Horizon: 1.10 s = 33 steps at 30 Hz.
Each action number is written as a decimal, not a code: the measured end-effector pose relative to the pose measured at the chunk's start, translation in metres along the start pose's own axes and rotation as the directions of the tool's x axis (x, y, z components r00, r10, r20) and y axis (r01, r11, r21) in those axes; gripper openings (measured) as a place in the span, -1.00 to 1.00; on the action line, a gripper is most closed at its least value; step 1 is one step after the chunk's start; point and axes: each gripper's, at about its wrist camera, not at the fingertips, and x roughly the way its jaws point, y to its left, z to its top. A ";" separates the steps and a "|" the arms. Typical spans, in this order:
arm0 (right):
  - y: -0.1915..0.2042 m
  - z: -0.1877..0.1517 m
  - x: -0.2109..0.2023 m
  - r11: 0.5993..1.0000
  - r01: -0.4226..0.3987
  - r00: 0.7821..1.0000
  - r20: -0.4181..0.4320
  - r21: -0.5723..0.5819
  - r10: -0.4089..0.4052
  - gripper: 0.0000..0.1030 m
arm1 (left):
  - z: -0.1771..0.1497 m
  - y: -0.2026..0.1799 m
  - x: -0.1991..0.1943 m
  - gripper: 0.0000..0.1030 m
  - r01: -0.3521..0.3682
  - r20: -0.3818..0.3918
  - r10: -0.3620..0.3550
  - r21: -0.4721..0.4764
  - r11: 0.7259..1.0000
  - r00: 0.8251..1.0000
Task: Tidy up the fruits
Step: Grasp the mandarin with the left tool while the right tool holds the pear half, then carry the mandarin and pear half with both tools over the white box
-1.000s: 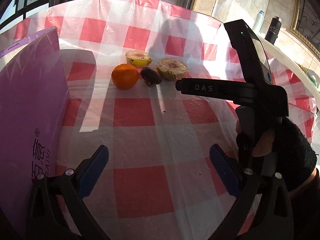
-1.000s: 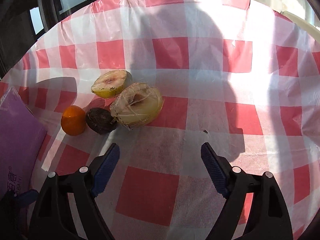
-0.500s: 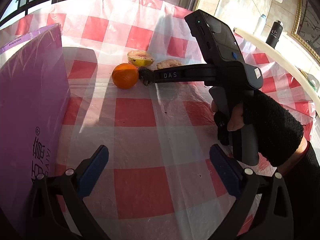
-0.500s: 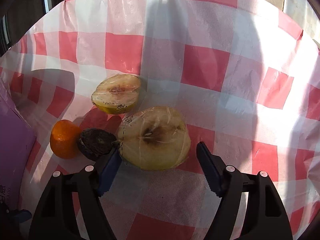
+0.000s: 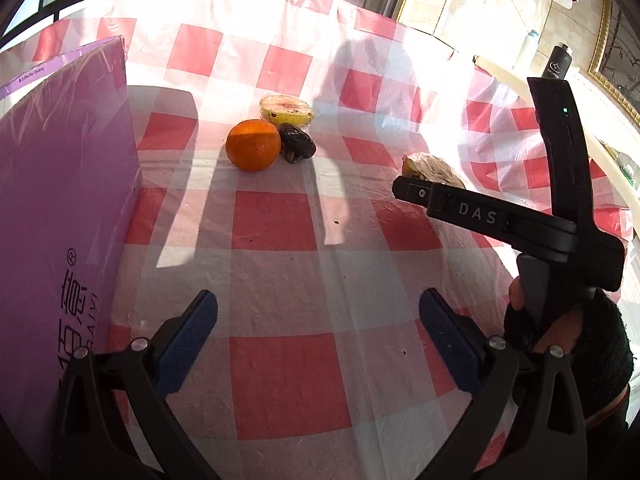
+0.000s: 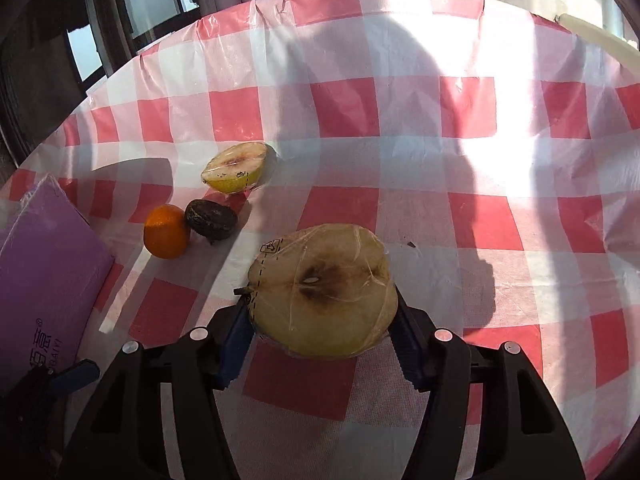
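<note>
Closest to me, the right gripper (image 6: 322, 332) has its blue pads (image 6: 236, 334) on either side of a plastic-wrapped half apple (image 6: 324, 292), cut face up with a browned core; the jaws are closing and both pads look to be touching its sides. In the left wrist view that fruit is only a sliver beyond the black tool, which a gloved hand (image 5: 568, 344) grips. The left gripper (image 5: 320, 336) hangs with its jaws wide apart and nothing between them, above the red-and-white checked tablecloth (image 5: 280, 380). A purple box (image 5: 60, 208) stands on the left. Farther out lie an orange (image 6: 166, 232), a dark wrinkled fruit (image 6: 211, 219) just beside it, and behind them a wrapped yellow fruit half (image 6: 236, 167). Beyond the table's far edge are dark window frames (image 6: 100, 40).
</note>
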 end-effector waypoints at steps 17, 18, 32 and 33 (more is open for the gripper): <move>-0.046 -0.031 -0.025 0.976 -0.091 0.996 0.042 0.197 0.085 0.17 | 0.047 -0.006 0.054 0.96 -0.277 -0.054 0.275 -0.031 0.960 0.960; -0.047 -0.031 -0.025 0.976 -0.094 0.995 0.041 0.196 0.088 0.17 | 0.056 -0.008 0.062 0.96 -0.321 -0.057 0.321 0.002 0.947 0.945; -0.048 -0.032 -0.021 0.972 -0.112 0.994 0.038 0.206 0.106 0.18 | 0.107 0.026 0.093 -0.12 -0.352 -0.040 0.353 0.023 0.936 0.935; -0.048 -0.033 -0.021 0.972 -0.114 0.993 0.039 0.207 0.108 0.18 | 0.102 0.022 0.089 -0.12 -0.340 -0.034 0.341 0.035 0.940 0.939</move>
